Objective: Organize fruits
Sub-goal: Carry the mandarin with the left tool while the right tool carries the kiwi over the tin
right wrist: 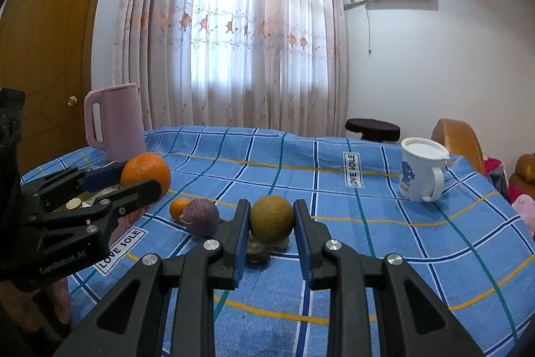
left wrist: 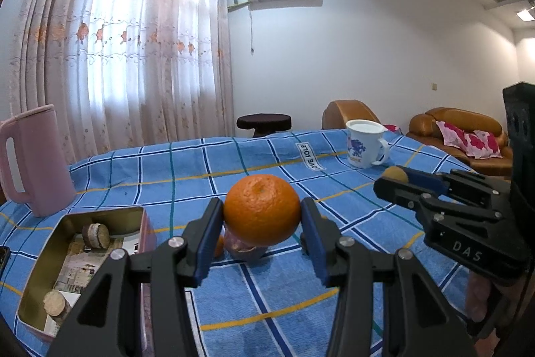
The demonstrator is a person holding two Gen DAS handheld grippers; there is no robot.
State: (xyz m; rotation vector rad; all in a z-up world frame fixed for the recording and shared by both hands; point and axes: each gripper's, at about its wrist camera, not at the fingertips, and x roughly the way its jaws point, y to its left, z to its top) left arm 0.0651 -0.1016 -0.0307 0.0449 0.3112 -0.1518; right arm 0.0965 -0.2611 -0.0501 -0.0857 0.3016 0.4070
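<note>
1. Grippers nearest: left gripper [left wrist: 262,228] clamped on a large orange [left wrist: 261,210], blue pads pressed to its two sides, fruit lifted clear of the cloth; right gripper [right wrist: 271,225] clamped likewise on a dull green-brown round fruit [right wrist: 271,219], also off the cloth.
2. Judged step: carrying both fruits to a resting place, probably the open tin [left wrist: 43,276] at near left; best done slowly and level, squeezing only enough to stop a roll, since round skins can pivot between flat pads; lowering until the fruit touches down before letting go.
3. Just beyond the pads, on the cloth: a purple wrinkled fruit [right wrist: 201,218] touching a small orange [right wrist: 178,207] on its left; some darker small pieces [right wrist: 255,251] under the right gripper, kind unclear.
4. Tin: rectangular, gold-toned metal inside, pinkish outside, holding round biscuit-like discs and printed paper; little spare room, so worth picking the bare corner.
5. Textures: large orange pebbled and glossy; green-brown fruit matte and smooth; blue checked tablecloth [right wrist: 334,306] soft, slightly rumpled.
6. Farther off: pink plastic jug [right wrist: 115,122] at far left; white printed mug [right wrist: 419,171] at far right; both well apart from the fruits.
</note>
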